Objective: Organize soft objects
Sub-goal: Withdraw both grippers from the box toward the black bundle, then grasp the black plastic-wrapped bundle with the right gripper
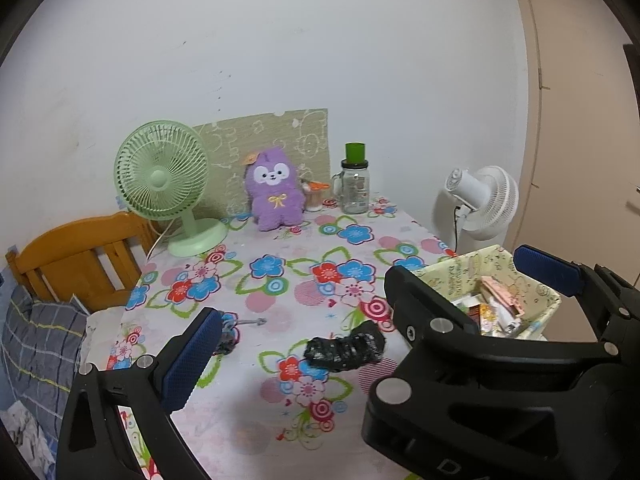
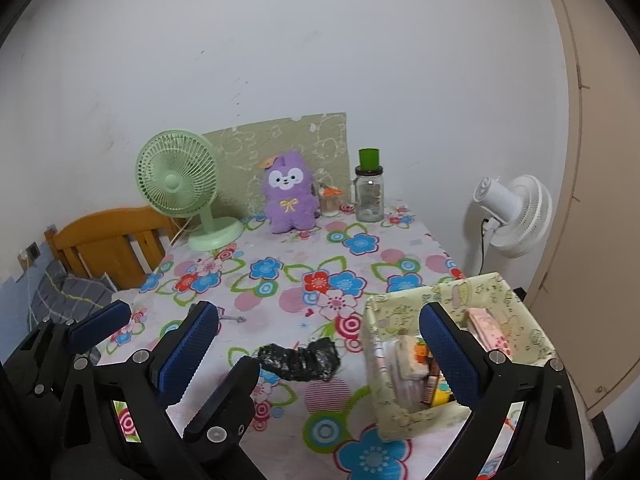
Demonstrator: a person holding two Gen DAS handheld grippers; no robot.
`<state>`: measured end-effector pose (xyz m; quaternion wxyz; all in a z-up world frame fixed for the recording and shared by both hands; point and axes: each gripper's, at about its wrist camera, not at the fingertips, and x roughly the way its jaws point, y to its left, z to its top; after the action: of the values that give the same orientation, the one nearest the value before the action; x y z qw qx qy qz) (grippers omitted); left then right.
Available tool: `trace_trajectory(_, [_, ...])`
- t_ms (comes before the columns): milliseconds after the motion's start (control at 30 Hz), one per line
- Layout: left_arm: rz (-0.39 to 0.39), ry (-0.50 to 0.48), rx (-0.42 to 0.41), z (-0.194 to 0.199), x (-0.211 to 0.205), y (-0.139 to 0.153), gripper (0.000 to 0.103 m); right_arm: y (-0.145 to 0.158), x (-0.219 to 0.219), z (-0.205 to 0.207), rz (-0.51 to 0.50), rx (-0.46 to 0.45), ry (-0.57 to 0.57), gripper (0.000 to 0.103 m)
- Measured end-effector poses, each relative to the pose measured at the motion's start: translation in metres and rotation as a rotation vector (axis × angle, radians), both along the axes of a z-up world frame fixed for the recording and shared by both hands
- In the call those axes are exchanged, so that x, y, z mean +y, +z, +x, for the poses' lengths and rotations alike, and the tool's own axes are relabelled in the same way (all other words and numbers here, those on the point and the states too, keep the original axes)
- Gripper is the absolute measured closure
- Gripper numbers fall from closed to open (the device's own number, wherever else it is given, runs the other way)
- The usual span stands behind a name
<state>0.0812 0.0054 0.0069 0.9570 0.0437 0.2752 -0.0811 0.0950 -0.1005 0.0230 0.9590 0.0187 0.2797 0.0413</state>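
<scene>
While both are hovering empty | left gripper (image 1: 396,300) gaping, right gripper (image 2: 320,340) gaping | black sock (image 2: 299,361) lying lower centre, seemingly awaiting fabric bin (image 2: 532,344) lower right

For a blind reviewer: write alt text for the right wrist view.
An open, empty right hand-held gripper hovers over a floral tablecloth, framing a crumpled black bag and a fabric box of small items. Behind stand a purple plush toy, a green fan and a jar.
</scene>
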Motion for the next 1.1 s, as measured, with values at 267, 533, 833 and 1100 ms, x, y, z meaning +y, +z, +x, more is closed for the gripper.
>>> trace_trajectory(267, [0.005,0.016,0.025,0.014,0.02,-0.015,0.0,-0.017,0.021,0.013,0.01,0.027,0.024,0.001])
trace_trajectory(533, [0.008,0.02,0.072,0.03,0.033,-0.037,0.0,-0.041,0.034,0.031,0.01,0.056,0.033,0.001])
trace_trajectory(833, [0.017,0.044,0.136,0.048,0.043,-0.069,0.0,-0.075,0.044,0.049,0.006,0.099,0.04,0.001])
trace_trajectory(1100, [0.0,0.055,0.218,0.07,0.051,-0.102,0.001,-0.106,0.05,0.067,-0.036,0.141,0.022,0.001])
